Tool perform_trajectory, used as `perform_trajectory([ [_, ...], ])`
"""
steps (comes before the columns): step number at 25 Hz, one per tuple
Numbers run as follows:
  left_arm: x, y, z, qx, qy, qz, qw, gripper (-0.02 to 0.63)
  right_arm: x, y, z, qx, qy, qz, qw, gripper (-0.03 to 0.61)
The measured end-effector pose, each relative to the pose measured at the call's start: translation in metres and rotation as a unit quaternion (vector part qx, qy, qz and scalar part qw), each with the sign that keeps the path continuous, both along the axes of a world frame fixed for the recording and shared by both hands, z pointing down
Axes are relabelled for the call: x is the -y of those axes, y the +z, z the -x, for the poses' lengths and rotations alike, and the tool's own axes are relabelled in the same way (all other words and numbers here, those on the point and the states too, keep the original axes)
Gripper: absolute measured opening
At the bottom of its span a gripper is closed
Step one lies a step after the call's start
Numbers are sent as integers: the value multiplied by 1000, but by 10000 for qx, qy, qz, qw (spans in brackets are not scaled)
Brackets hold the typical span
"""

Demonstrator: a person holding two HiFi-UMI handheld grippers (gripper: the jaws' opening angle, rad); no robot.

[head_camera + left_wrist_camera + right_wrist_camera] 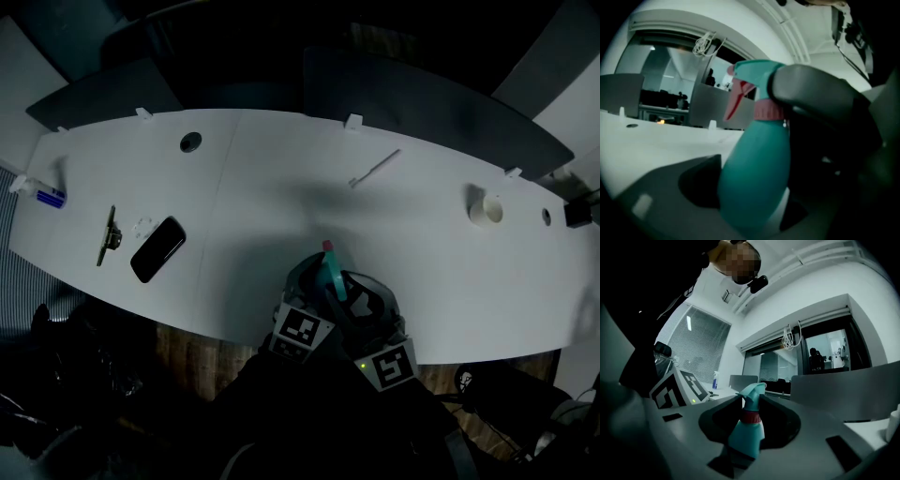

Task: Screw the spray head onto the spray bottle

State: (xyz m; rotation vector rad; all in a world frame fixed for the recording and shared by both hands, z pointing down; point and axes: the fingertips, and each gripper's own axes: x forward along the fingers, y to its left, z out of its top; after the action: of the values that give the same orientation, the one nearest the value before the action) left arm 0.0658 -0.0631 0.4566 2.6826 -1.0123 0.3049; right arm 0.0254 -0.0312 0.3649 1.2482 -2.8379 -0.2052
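A teal spray bottle with a red nozzle tip stands between both grippers at the near edge of the white table. In the left gripper view the teal body fills the space between the jaws of my left gripper, which is shut on it. The spray head sits on the bottle above a red collar. A grey finger of my right gripper presses on the head. In the right gripper view, my right gripper is shut around the head and collar.
A black phone and a thin metal tool lie at the left. A white stick lies beyond the bottle, a white roll at the right. A round grommet is at the back left.
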Motion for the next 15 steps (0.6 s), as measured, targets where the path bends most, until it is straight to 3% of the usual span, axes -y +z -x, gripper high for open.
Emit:
perform_trajectory([
  [4, 0, 0, 0, 51, 23, -16, 10000, 397, -1, 1, 0, -159, -274, 157, 9994, 114],
  [7, 0, 1, 0, 72, -38, 34, 10000, 397, -3, 1, -2, -279, -91, 408, 9987, 115],
  [10, 0, 1, 0, 82, -32, 54, 9999, 397, -8, -5, -5, -506, 138, 515, 9973, 185],
  [15, 1, 1, 0, 76, -51, 58, 9999, 399, 1, -10, 6, -1061, 344, 870, 9899, 193],
])
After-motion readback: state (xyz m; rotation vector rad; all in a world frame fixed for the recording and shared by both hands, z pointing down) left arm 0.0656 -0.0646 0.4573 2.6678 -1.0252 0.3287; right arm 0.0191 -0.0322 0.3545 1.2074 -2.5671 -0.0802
